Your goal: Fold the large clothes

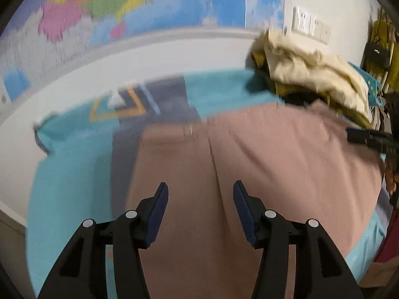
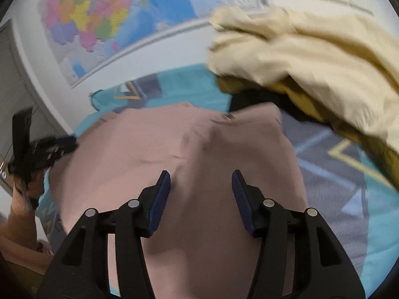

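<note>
Both hand-held grippers (image 1: 200,186) (image 2: 200,177) gape over pink garment (image 1: 249,174), edges unpinched.

Bed (image 1: 62,186) covered with a teal sheet (image 2: 379,224) printed with a grey panel, pale blue lines and yellow chevrons (image 2: 354,159), pushed against a white wall. Spread flat across the middle of the sheet, a large dusty-pink garment (image 1: 274,174), a straight seam or fold down its centre and a small metal clasp near its far edge. Far edge of the pink cloth close to the printed panel in the left wrist view. At the far right corner of the bed, a heap of clothes (image 2: 311,57): cream fabric on top, mustard and black pieces underneath, its lower edge just touching or overlapping the pink garment's corner. Both views motion-blurred.
</note>
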A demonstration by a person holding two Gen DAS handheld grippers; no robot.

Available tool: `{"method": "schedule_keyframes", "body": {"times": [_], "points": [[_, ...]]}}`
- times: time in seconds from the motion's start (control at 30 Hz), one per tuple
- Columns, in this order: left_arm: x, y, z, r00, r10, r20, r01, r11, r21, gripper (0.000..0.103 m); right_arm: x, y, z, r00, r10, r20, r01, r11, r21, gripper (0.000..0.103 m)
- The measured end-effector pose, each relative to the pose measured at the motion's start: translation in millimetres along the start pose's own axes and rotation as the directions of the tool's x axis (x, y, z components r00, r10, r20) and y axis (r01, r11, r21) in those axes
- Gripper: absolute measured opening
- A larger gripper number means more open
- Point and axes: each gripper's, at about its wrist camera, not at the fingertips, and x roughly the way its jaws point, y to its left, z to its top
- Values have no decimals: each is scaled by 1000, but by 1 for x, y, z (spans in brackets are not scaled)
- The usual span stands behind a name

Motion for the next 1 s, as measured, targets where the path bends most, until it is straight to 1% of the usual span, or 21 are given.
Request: {"method": "schedule_keyframes", "body": {"times": [0.03,0.07,0.13,0.2,0.27,0.3,0.33,0.43,0.5,0.53,0.6,0.67,0.73,0.83,0.9,0.97,1.0], "points": [[7,2,-7,1000,13,-15,-13,1000,-8,52,5,-7,-2,1000,-16,-7,16,1000,12,50],[12,3,-12,999,27,-23,-28,1000,-13,51,8,-13,-3,1000,-13,-12,14,999,34,50],[21,8,-18,998,28,-47,-30,999,-40,51,9,-22,-5,1000,4,-8,-3,997,82,50],[16,7,-19,999,36,-31,-37,998,-59,51,1,-22,-7,1000,8,7,-8,996,92,50],[7,4,-20,999,54,-5,-54,996,-64,56,-11,-18,-7,999,25,38,-28,996,83,53],[3,2,-21,998,70,7,-70,995,-67,62,-17,-17,-8,998,36,52,-41,996,80,54],[-2,1,-22,996,89,19,-88,994,-69,64,-25,-13,-9,996,52,68,-56,996,71,56],[-12,-5,-27,990,131,43,-128,990,-65,65,-38,-5,-14,993,77,94,-81,996,36,58],[-17,-6,-31,988,150,47,-147,987,-68,65,-41,0,-20,992,87,91,-89,996,16,60],[-18,-7,-34,986,160,48,-157,985,-70,66,-40,2,-22,993,83,84,-84,996,9,60],[-19,-6,-38,986,159,44,-156,985,-70,67,-34,2,-28,996,66,60,-66,998,0,60],[-15,-4,-42,983,180,29,-178,981,-71,68,-23,-6,-31,999,35,32,-36,999,32,60],[-8,-2,-46,979,202,9,-201,977,-68,68,-15,-15,-35,999,33,18,-34,998,61,59],[-6,2,-51,981,193,-4,-192,977,-96,68,-14,-24,-38,998,53,25,-56,992,117,58],[-13,4,-53,982,188,7,-186,976,-117,69,-22,-23,-38,998,53,39,-58,990,126,58],[-25,8,-59,984,178,22,-173,973,-156,71,-36,-20,-39,996,66,63,-73,990,120,62],[-34,11,-65,985,172,33,-163,969,-187,73,-42,-16,-39,995,71,73,-79,991,109,62]]}}
